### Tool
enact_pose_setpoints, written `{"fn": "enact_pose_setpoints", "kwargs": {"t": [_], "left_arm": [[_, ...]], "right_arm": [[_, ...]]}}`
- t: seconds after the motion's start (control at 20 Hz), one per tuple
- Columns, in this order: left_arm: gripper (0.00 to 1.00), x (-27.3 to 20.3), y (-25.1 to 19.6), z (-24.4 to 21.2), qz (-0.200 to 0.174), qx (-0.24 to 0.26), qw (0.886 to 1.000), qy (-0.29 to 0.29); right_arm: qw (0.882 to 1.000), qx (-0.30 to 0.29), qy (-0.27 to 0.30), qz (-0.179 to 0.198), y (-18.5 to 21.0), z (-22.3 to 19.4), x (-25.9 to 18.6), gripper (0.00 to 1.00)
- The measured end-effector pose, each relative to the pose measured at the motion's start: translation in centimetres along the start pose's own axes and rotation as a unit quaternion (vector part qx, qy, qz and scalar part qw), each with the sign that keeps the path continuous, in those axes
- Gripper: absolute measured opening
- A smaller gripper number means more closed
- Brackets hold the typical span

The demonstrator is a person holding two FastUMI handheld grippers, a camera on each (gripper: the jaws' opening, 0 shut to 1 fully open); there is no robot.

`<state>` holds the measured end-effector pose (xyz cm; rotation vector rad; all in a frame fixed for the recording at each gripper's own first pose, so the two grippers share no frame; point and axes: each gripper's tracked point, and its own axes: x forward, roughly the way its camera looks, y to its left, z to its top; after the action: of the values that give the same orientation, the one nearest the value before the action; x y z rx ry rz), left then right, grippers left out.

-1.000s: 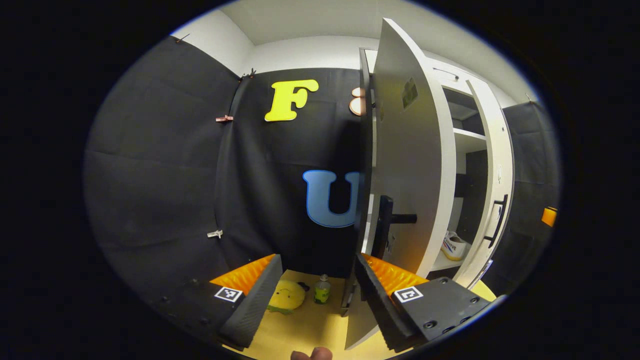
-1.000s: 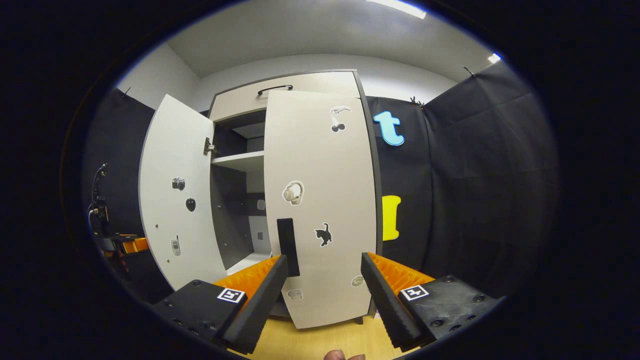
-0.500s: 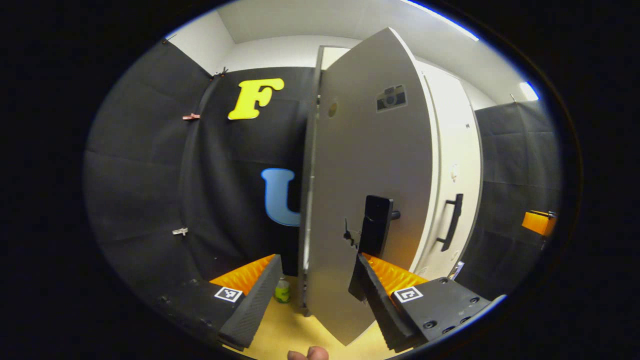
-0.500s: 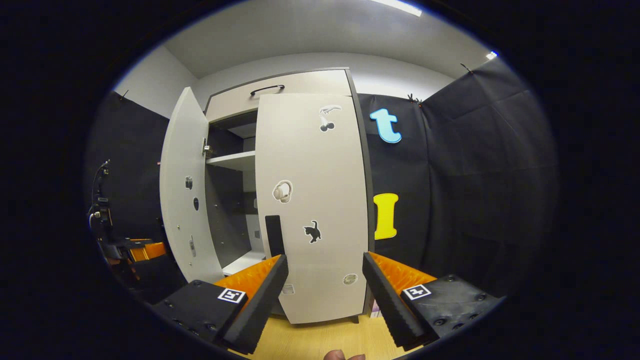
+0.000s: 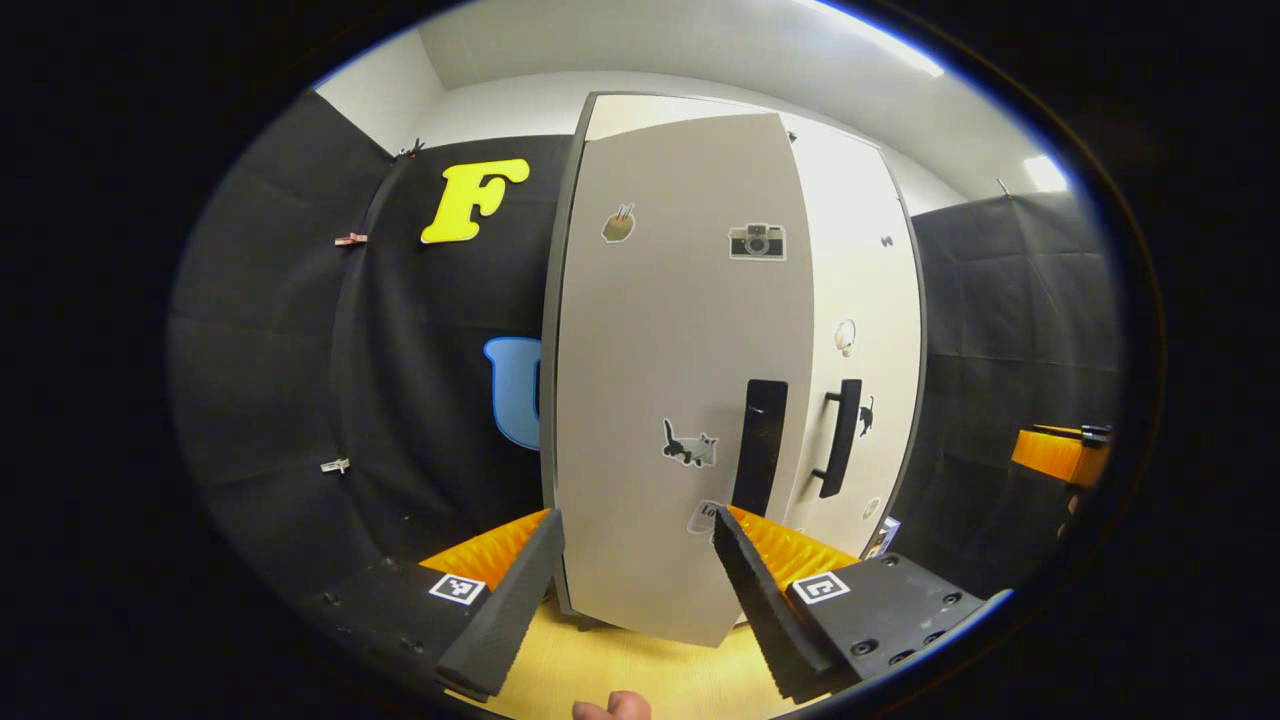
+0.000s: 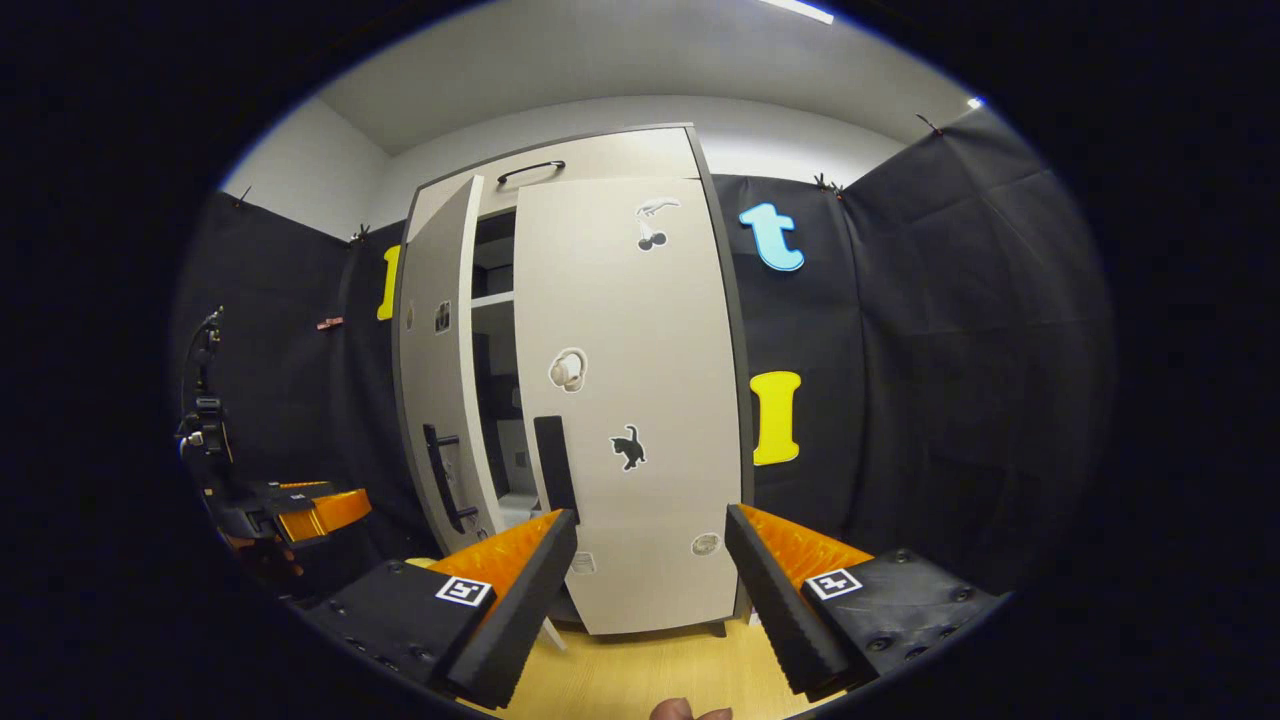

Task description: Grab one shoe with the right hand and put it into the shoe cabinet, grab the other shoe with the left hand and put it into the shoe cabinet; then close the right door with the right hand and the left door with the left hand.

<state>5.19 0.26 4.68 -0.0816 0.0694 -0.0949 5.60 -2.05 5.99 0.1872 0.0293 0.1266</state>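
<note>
The floor is light wood-toned, seen as a narrow strip at the bottom of both gripper views. The shoe cabinet stands directly on it, against the far edge of the floor where the black cloth wall begins. In the right gripper view a short dark foot shows under the cabinet's right front corner, touching the floor. A small object with a printed face sits at floor level just beside the cabinet's right side in the left gripper view; what it is cannot be told.
</note>
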Motion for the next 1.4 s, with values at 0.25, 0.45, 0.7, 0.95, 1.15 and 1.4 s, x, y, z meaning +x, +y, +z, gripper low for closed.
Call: {"fn": "enact_pose_setpoints", "kwargs": {"t": [0.25, 0.45, 0.7, 0.95, 1.15, 1.4], "left_arm": [[0.94, -1.1, 0.1, 0.3, -0.007, -0.003, 1.000, -0.003], [0.95, -2.2, 0.3, 0.5, -0.007, 0.004, 1.000, -0.005], [0.95, -3.5, 0.2, 0.7, -0.001, 0.025, 1.000, -0.015], [0.95, -4.3, -0.1, 0.9, 0.003, 0.045, 0.999, -0.024], [0.95, -5.0, -0.3, 0.7, 0.000, 0.042, 0.999, -0.023], [0.95, -5.4, -0.3, 0.7, 0.000, 0.042, 0.999, -0.022]], "right_arm": [[1.000, -0.003, -0.007, 0.004, 0.9, 0.2, -0.4, 0.98], [1.000, -0.018, -0.010, -0.002, 1.3, 0.2, -0.9, 0.98], [0.999, -0.039, -0.011, -0.012, 1.8, -0.1, -1.4, 0.98], [0.999, -0.043, -0.010, -0.021, 1.9, -0.4, -1.6, 0.98], [0.998, -0.053, -0.011, -0.033, 1.3, -0.5, -2.1, 0.98], [0.997, -0.071, -0.011, -0.039, 1.0, -0.7, -2.4, 0.98]]}}
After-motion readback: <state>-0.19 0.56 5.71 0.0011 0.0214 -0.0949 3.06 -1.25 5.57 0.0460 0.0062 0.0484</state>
